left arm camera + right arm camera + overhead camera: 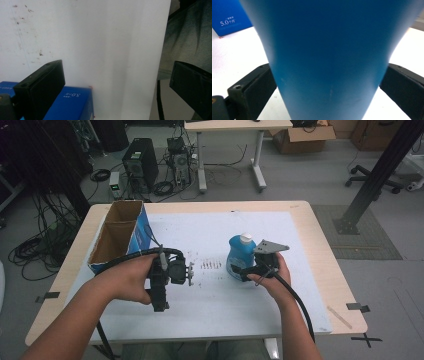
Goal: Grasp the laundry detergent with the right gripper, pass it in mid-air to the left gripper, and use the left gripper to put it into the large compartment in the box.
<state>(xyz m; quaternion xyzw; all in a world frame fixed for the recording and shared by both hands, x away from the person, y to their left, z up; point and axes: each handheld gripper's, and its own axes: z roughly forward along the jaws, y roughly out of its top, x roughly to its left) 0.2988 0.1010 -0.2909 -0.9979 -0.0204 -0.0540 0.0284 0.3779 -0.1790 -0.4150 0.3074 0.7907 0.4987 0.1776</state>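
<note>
At the left edge of the white mat (215, 300), an open cardboard box (116, 236) with blue sides is standing, its two compartments facing up and its long axis running away from the person. Just to its right, the left gripper (190, 273) is being held above the mat, pointing toward the middle of the table; in the left gripper view its jaws are being kept wide apart with nothing between them, and a corner of the blue box (72, 103) is showing beside the left jaw. Further right, a blue bottle (241, 252) with a white cap is standing upright on the mat, its long axis vertical, well apart from the box. The right gripper (242, 272) is being pressed against the lower body of this bottle from the person's side; in the right gripper view the bottle (329, 57) is being squeezed between the two jaws, each appearing to touch a side wall. The right hand (272, 279) is thus by far the nearer one to the bottle, while the left gripper is lying between bottle and box. The coming move is judged to turn on this: the box is lying to the left of the held bottle, so the bottle would have to be carried leftward past the empty left gripper.
</note>
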